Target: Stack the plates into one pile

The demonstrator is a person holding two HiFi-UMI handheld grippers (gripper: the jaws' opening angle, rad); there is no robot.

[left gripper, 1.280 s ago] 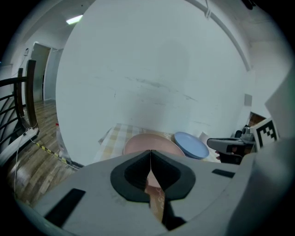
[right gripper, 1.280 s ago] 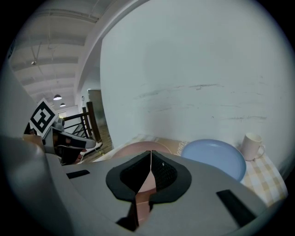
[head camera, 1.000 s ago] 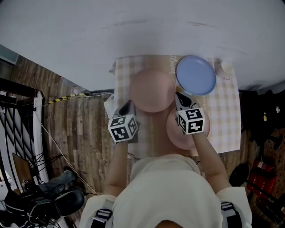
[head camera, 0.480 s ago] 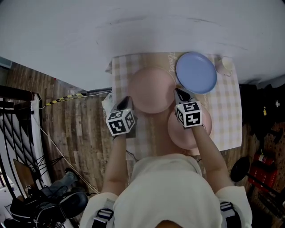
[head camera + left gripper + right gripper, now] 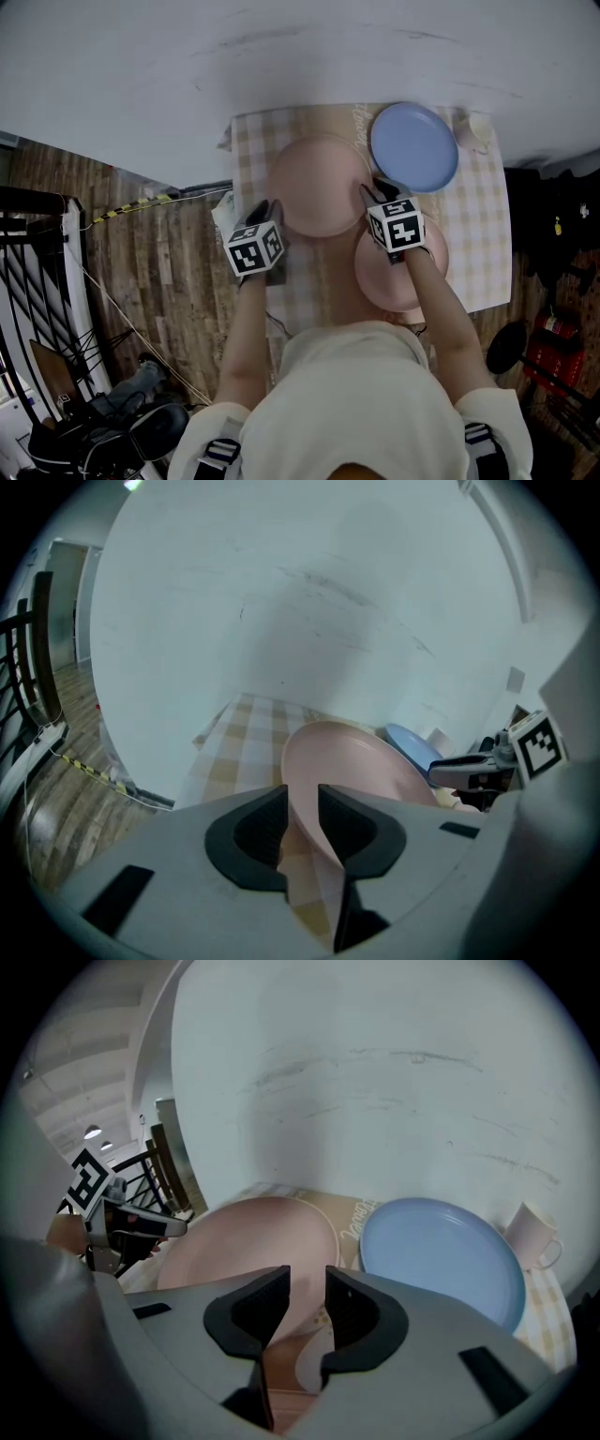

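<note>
The large pink plate (image 5: 319,183) lies mid-counter (image 5: 487,253). The left gripper (image 5: 267,210) sits at its 8 o'clock rim and the right gripper (image 5: 373,193) at 4 o'clock. Both have just been opening and stand released, with the rim between their jaws.

A checked cloth (image 5: 251,141) lies at twelve o'clock, a pale mug (image 5: 478,129) on its one o'clock corner; wooden floor (image 5: 159,281) at nine o'clock carries striped tape (image 5: 131,204); dark shoes (image 5: 103,436) at seven.
</note>
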